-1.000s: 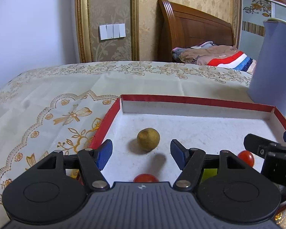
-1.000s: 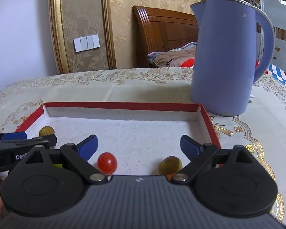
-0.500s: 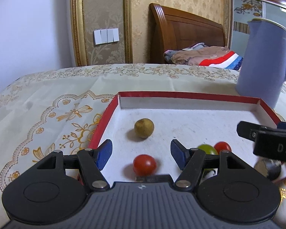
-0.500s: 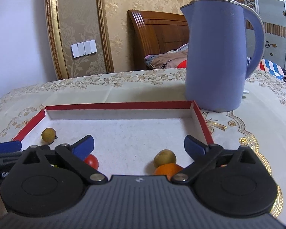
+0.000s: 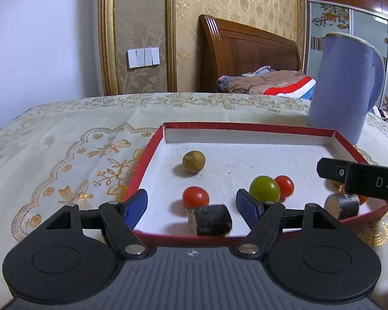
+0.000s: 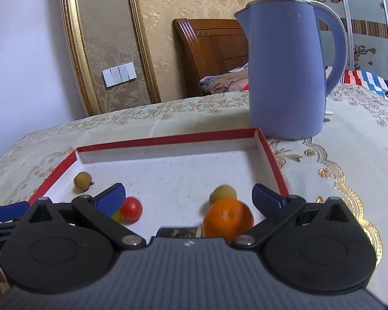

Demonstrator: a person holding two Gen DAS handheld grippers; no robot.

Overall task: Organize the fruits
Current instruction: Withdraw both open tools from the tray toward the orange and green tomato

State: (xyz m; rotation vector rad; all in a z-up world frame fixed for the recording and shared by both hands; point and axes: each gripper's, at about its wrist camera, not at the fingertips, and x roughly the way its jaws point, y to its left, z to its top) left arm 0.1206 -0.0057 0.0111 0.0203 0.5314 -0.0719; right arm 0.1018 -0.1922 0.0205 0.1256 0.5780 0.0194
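Now we hold both grippers, left [image 5: 192, 204] and right [image 6: 187, 200], spread and gripping nothing, jaws just widened, over the red-rimmed tray [image 5: 245, 126]; a blurred, probably orange fruit [image 6: 227, 219] lies near its right wall.

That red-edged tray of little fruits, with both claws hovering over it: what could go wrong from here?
The round fruits lie loose in the tray; a nudge from the open left gripper could send the red tomato rolling. The orange sits between the right gripper's open jaws beside the right wall and might get pushed against it. The kettle stands just behind the tray and could be bumped.
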